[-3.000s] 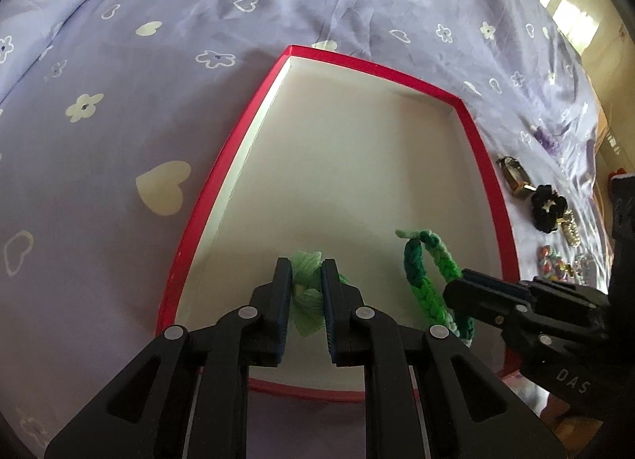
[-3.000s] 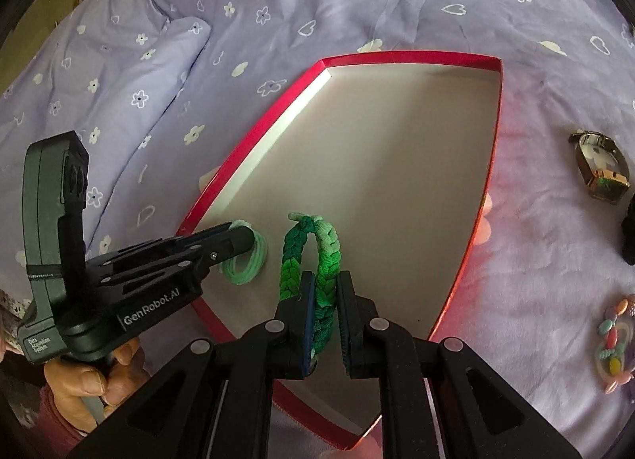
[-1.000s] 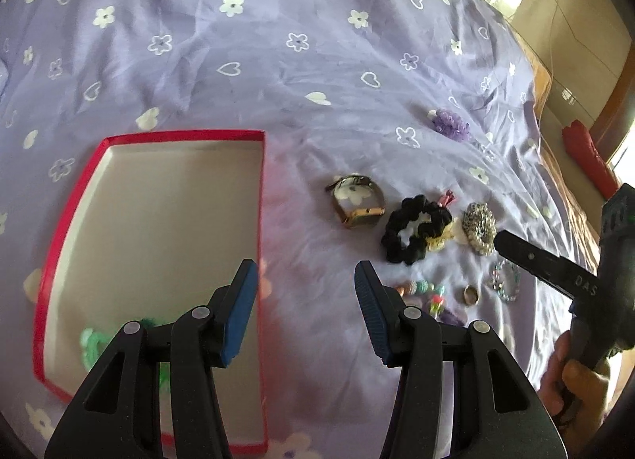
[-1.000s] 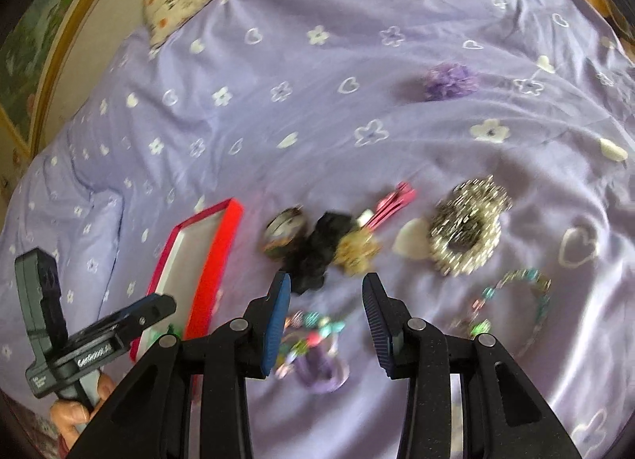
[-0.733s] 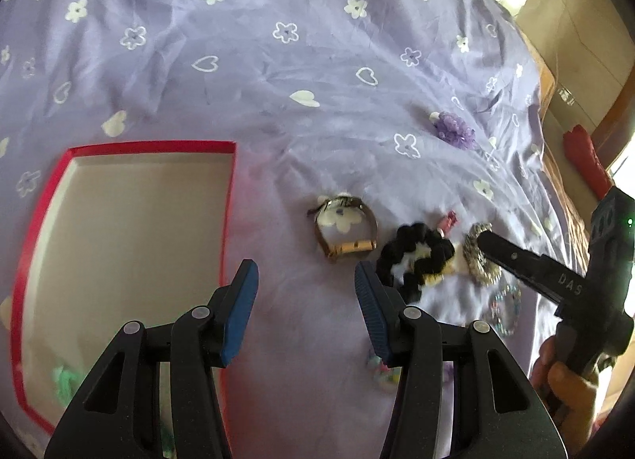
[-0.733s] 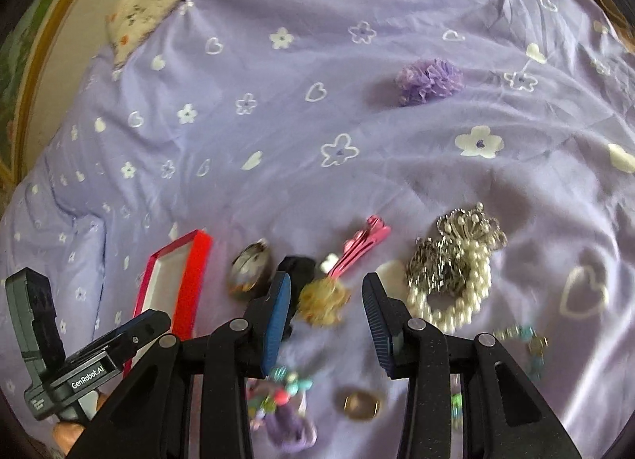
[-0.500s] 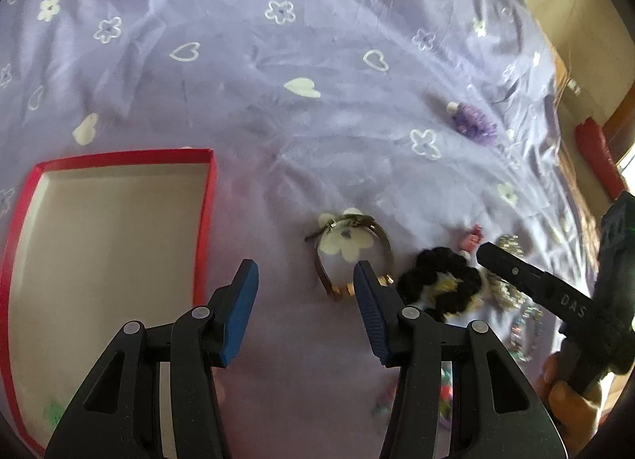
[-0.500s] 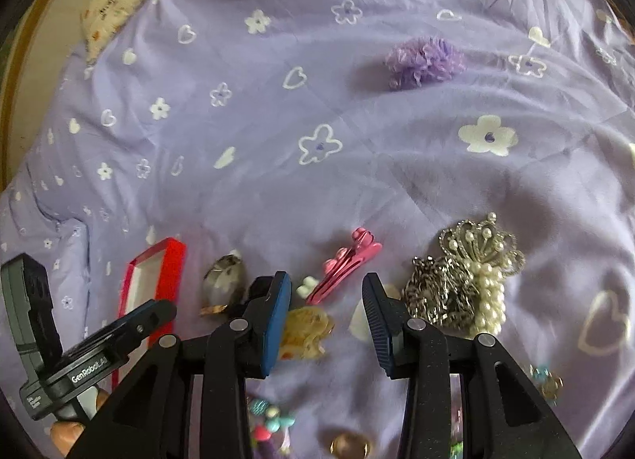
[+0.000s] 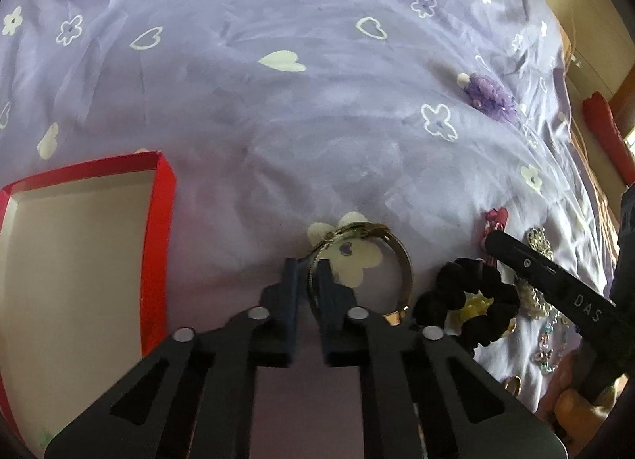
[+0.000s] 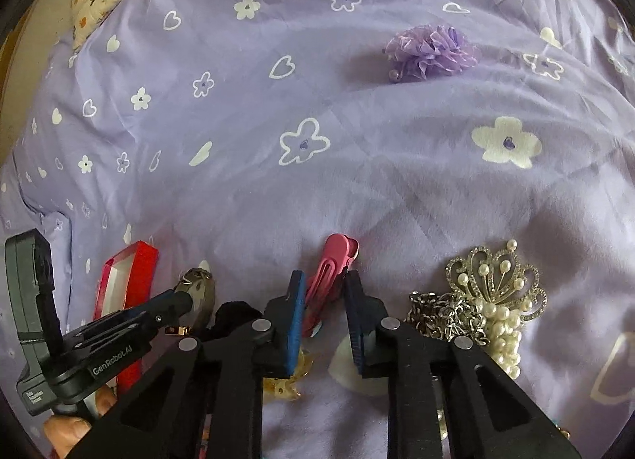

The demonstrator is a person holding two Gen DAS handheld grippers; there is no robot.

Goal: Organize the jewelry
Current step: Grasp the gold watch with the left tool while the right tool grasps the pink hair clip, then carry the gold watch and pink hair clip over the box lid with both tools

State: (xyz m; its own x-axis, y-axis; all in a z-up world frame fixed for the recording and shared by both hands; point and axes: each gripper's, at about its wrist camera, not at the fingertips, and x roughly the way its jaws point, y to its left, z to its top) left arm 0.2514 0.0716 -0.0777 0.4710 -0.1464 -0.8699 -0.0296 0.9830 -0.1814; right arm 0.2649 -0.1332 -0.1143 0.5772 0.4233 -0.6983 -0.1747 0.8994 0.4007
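Observation:
A gold watch (image 9: 401, 260) lies on the purple bedsheet, and my left gripper (image 9: 307, 266) is shut on the left side of its band. To its right sits a black scrunchie (image 9: 456, 284). A pink hair clip (image 10: 337, 252) lies between the fingers of my right gripper (image 10: 324, 275). Those jaws are closing, and the pads touch both sides of the clip. The red box (image 9: 160, 220) with a pale floor stands at the left. In the right wrist view, the left gripper (image 10: 186, 302) is on the watch (image 10: 200, 288).
A pearl crown brooch (image 10: 496, 280) and a silver chain (image 10: 444, 316) lie right of the clip, with a yellow clip (image 10: 285, 379) under the fingers. A purple fabric flower (image 10: 430, 50) sits farther back. Beaded pieces (image 9: 549, 344) lie at the right, and a person's hand (image 10: 63, 431) at the lower left.
Both grippers left the box, moved over to the jewelry and sank toward it. The left jaws went from wide open to shut on the watch band. The right jaws narrowed around the pink clip.

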